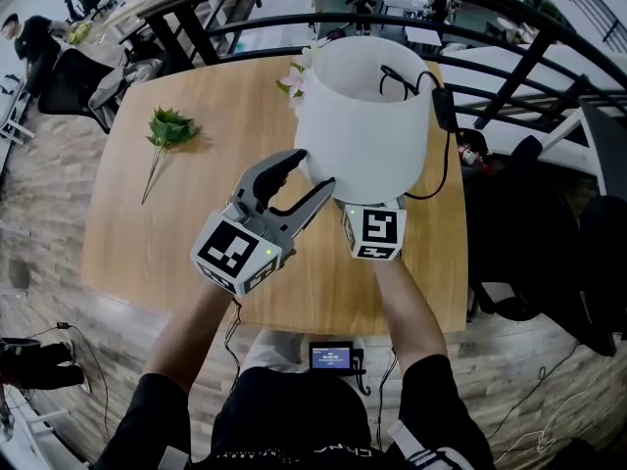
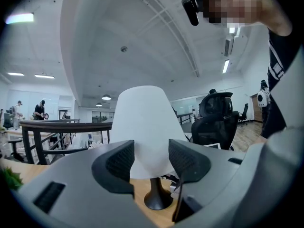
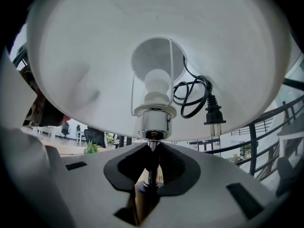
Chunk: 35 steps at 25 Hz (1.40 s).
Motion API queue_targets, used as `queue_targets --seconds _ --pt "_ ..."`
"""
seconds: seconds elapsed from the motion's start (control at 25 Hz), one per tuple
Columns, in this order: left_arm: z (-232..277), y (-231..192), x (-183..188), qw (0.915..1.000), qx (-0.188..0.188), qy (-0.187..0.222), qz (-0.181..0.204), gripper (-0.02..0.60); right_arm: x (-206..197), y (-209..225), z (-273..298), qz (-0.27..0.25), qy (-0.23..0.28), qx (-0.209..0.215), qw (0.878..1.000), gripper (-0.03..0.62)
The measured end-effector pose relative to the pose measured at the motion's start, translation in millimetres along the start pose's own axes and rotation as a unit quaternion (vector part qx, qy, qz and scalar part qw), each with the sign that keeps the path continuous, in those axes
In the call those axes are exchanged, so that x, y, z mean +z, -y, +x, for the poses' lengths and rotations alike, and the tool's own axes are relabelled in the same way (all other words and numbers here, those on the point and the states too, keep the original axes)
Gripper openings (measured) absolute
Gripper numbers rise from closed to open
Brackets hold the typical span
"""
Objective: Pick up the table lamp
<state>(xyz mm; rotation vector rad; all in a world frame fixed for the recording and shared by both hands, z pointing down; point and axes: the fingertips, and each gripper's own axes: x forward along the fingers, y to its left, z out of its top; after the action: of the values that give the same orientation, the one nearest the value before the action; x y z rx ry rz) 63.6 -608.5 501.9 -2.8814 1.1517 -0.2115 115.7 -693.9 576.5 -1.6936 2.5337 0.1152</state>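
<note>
The table lamp has a white shade (image 1: pixel 362 116) and stands on the wooden table (image 1: pixel 216 96). Under the shade my right gripper (image 3: pixel 151 151) is shut on the lamp's thin metal stem (image 3: pixel 151 175), just below the chrome socket and bulb (image 3: pixel 156 82). In the head view only its marker cube (image 1: pixel 373 231) shows. My left gripper (image 1: pixel 312 169) hangs open beside the shade's left lower edge. In the left gripper view the shade (image 2: pixel 142 122) and dark round base (image 2: pixel 157 198) lie beyond the gap of the left gripper (image 2: pixel 151 160), untouched by it. The lamp's cord and plug (image 3: pixel 213 115) are coiled inside the shade.
A green leafy sprig (image 1: pixel 168 127) lies at the table's left. Pale flowers (image 1: pixel 297 78) sit behind the shade. A dark curved railing (image 1: pixel 490 37) runs along the far and right sides of the table. A black office chair (image 2: pixel 216 120) stands beyond the lamp.
</note>
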Motion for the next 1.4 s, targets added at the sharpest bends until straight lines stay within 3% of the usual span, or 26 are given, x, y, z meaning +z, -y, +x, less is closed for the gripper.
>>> queue_targets --seconds 0.32,1.0,1.2,1.4 --pt "-11 14 29 1.0000 0.001 0.007 0.004 0.235 31 -1 -14 -0.003 -0.002 0.004 1.000 0.087" --pt "-62 72 154 0.9995 -0.004 0.033 -0.003 0.235 159 -6 -82 -0.007 -0.039 -0.015 0.999 0.087" --pt "-77 83 169 0.9982 -0.006 0.055 -0.024 0.235 176 -12 -98 -0.002 -0.044 -0.016 0.999 0.087" --pt "-84 95 173 0.9981 -0.005 0.058 -0.021 0.235 181 -15 -110 -0.007 -0.046 -0.013 0.999 0.087"
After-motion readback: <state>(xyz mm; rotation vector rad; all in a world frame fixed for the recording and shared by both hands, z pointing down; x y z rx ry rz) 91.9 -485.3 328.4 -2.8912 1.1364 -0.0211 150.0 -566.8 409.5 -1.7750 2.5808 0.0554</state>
